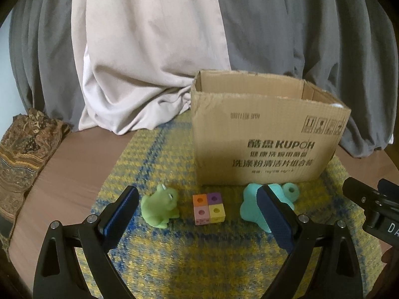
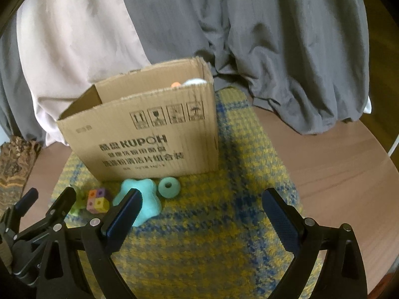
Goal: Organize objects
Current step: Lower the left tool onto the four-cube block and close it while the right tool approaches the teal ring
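Note:
An open cardboard box (image 1: 266,139) (image 2: 149,134) stands on a yellow-and-blue woven mat (image 1: 199,249) (image 2: 212,236). In front of it lie a green frog toy (image 1: 159,208), a four-colour cube block (image 1: 209,208) (image 2: 97,200), a teal star-shaped toy (image 1: 251,208) (image 2: 139,199) and a teal ring (image 1: 291,191) (image 2: 169,186). My left gripper (image 1: 199,211) is open above the mat, with the frog and cube between its fingers' lines. My right gripper (image 2: 202,214) is open too, its left finger in front of the star toy. Orange and pale objects (image 2: 189,83) show inside the box.
Grey and beige curtains (image 1: 154,49) hang behind the box. A patterned folded cloth (image 1: 22,154) lies at the left on the brown table (image 2: 336,169). The right gripper's body (image 1: 374,204) shows at the right edge of the left wrist view.

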A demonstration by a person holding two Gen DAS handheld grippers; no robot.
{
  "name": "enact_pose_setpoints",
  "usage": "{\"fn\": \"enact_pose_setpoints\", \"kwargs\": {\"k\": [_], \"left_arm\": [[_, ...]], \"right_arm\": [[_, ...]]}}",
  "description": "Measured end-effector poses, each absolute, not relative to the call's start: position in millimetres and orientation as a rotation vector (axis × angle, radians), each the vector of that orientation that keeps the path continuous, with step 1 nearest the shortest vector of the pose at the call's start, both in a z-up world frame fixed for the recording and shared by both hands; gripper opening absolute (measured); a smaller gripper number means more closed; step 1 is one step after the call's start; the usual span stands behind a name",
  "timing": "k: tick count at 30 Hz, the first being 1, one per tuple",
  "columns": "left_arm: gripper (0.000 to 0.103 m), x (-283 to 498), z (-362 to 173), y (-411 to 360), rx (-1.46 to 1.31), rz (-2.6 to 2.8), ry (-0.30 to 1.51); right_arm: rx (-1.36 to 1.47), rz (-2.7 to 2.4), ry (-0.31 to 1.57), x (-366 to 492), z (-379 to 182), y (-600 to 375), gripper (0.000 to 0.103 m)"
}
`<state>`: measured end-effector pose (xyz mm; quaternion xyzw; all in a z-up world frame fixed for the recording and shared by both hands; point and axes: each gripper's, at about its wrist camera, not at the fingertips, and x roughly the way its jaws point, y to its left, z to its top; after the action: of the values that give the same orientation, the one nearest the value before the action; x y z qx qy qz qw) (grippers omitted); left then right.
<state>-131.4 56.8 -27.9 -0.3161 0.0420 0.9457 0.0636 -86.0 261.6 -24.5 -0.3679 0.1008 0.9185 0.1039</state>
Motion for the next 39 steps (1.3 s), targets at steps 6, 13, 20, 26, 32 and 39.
{"fn": "enact_pose_setpoints", "kwargs": {"k": [6,13,20,26,32,39], "left_arm": [[0.097,-140,-38,59,-0.991,2.847,0.133],[0.097,-148,-54,63,-1.021,2.83,0.147],[0.096,-159,-70,65,-1.066,2.794,0.127],[0.087,-169,-83,64,-1.121,2.773,0.112],[0.082,-170,-84,71,-1.121,2.771,0.146],[0.076,-168,-83,76,-1.116,2.768,0.178]], "right_arm": [[-1.131,2.69,0.279,-95,-36,260,0.097],[-1.171,2.669,0.271,-103,-47,261,0.097],[-1.251,2.636,0.272,-116,-59,264,0.097],[-1.274,2.623,0.27,-124,-67,260,0.097],[-1.287,2.613,0.285,-129,-74,263,0.097],[-1.299,2.607,0.299,-133,-78,268,0.097]]}}
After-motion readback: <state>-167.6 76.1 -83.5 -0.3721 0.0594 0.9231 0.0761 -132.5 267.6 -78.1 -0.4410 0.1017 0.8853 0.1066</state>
